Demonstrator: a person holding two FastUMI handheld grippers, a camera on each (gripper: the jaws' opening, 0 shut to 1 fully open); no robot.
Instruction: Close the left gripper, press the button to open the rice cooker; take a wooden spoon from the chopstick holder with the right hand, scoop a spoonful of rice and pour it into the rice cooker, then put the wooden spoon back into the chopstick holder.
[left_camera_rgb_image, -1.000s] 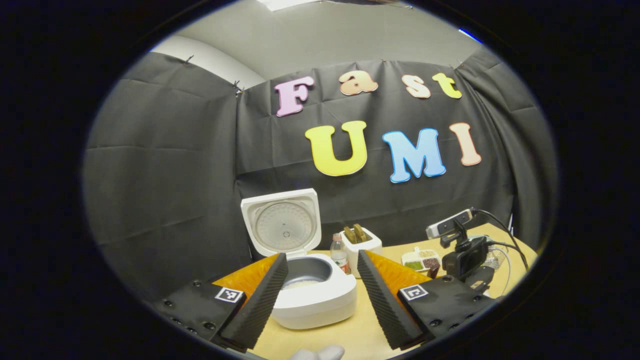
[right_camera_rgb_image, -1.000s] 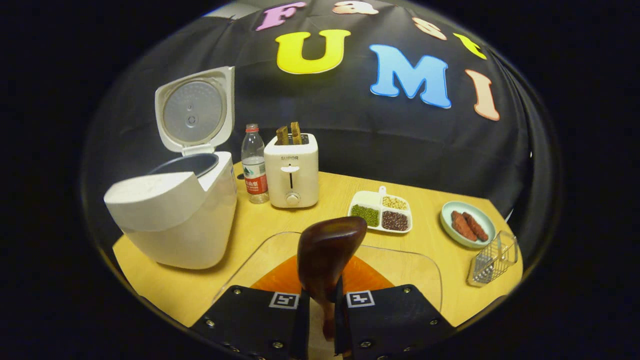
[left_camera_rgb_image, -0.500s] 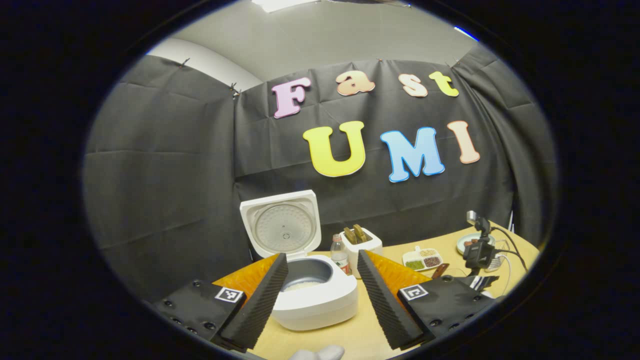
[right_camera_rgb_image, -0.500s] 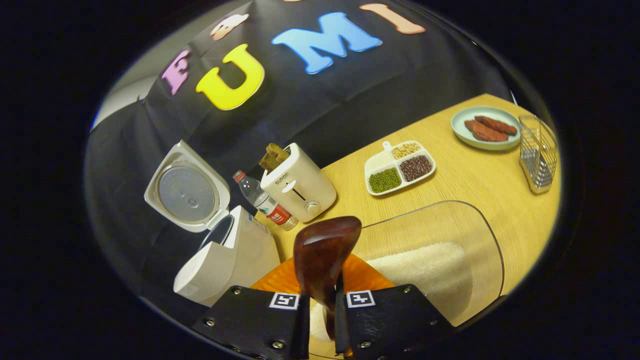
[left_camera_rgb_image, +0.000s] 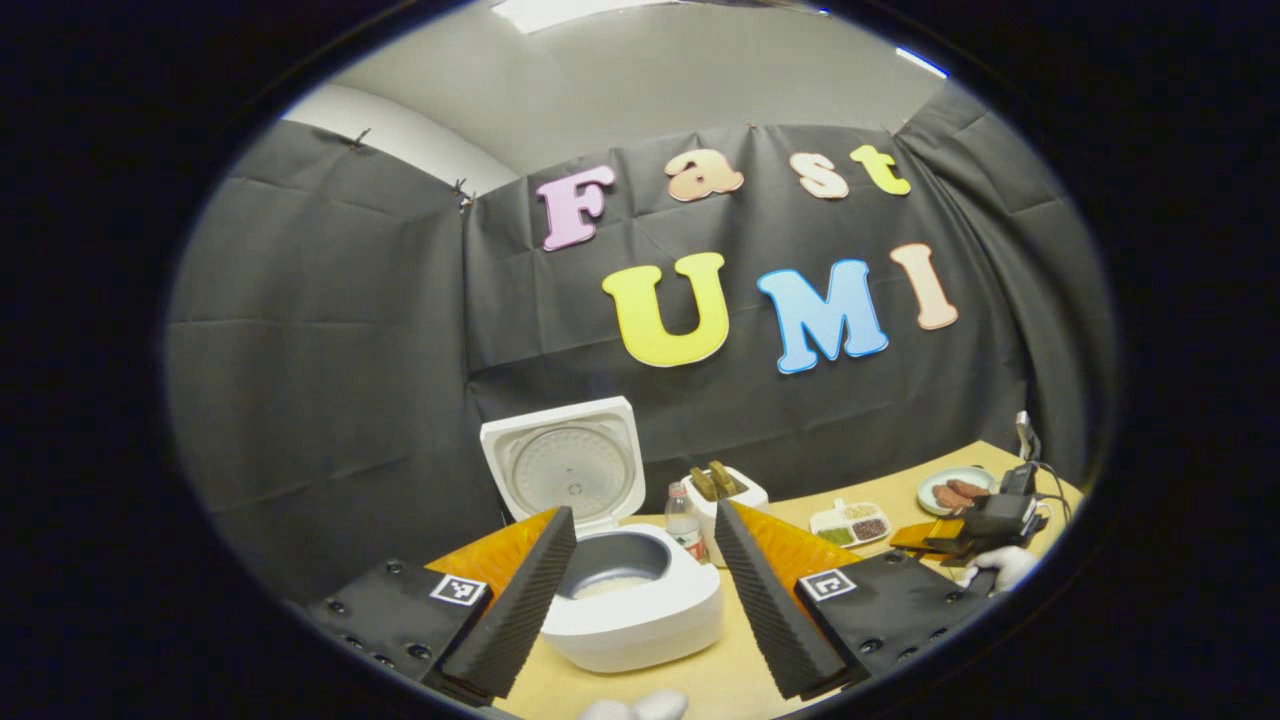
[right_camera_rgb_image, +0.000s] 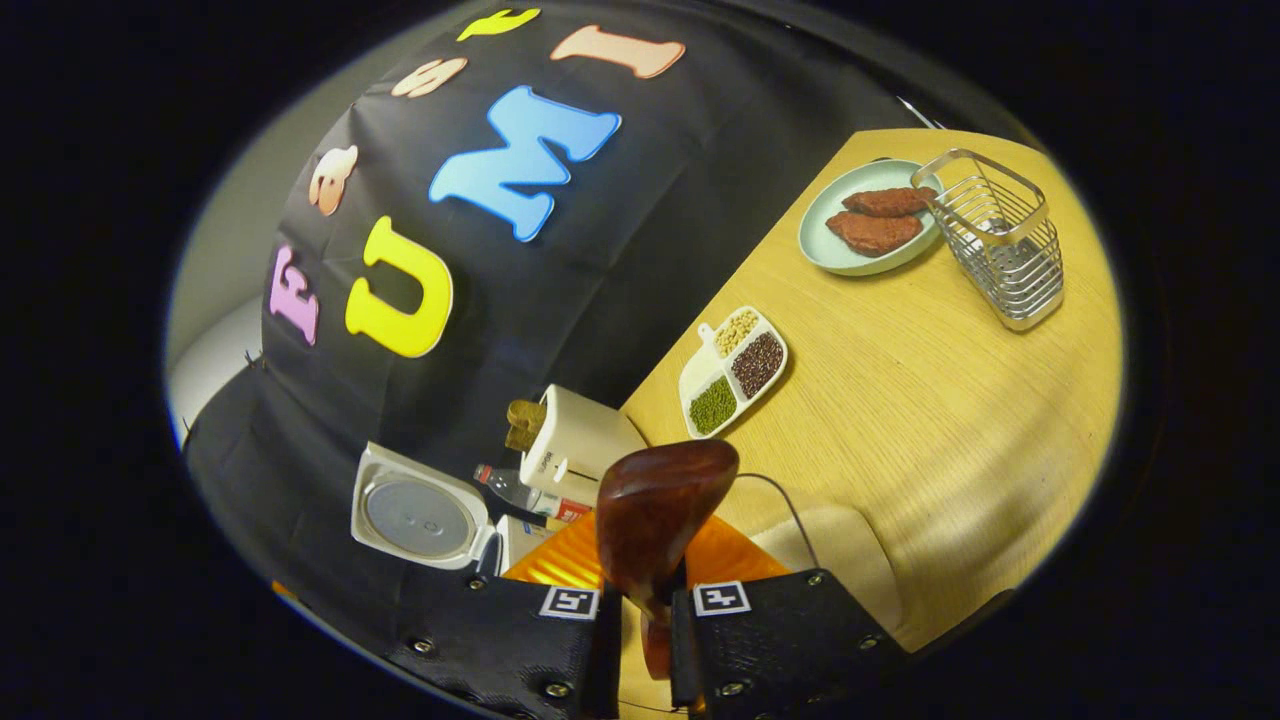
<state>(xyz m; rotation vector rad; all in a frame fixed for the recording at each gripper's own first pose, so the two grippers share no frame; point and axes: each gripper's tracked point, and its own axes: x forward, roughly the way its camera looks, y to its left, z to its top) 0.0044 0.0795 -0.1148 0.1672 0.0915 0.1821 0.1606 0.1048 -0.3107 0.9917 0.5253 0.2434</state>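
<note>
The white rice cooker (left_camera_rgb_image: 640, 615) stands open with its lid (left_camera_rgb_image: 565, 465) upright and some rice in the pot. My left gripper (left_camera_rgb_image: 645, 512) is open, its fingers framing the cooker from a short way off. My right gripper (right_camera_rgb_image: 645, 620) is shut on the handle of a dark wooden spoon (right_camera_rgb_image: 655, 510), whose bowl points forward above the clear rice container (right_camera_rgb_image: 850, 560). That view is strongly rolled. The wire chopstick holder (right_camera_rgb_image: 1000, 240) stands by the table's far right edge. In the left gripper view the right gripper (left_camera_rgb_image: 985, 530) sits low at the far right, held by a gloved hand (left_camera_rgb_image: 1000, 565).
A white toaster (left_camera_rgb_image: 725, 490) and a water bottle (left_camera_rgb_image: 683, 520) stand right of the cooker. A divided dish of beans (right_camera_rgb_image: 735, 370) and a plate of sausages (right_camera_rgb_image: 865, 215) lie on the wooden table (right_camera_rgb_image: 950, 400) near the holder.
The right gripper has rolled further with the spoon and moved right and lower over the rice container. The left gripper has tilted up slightly and stays open.
</note>
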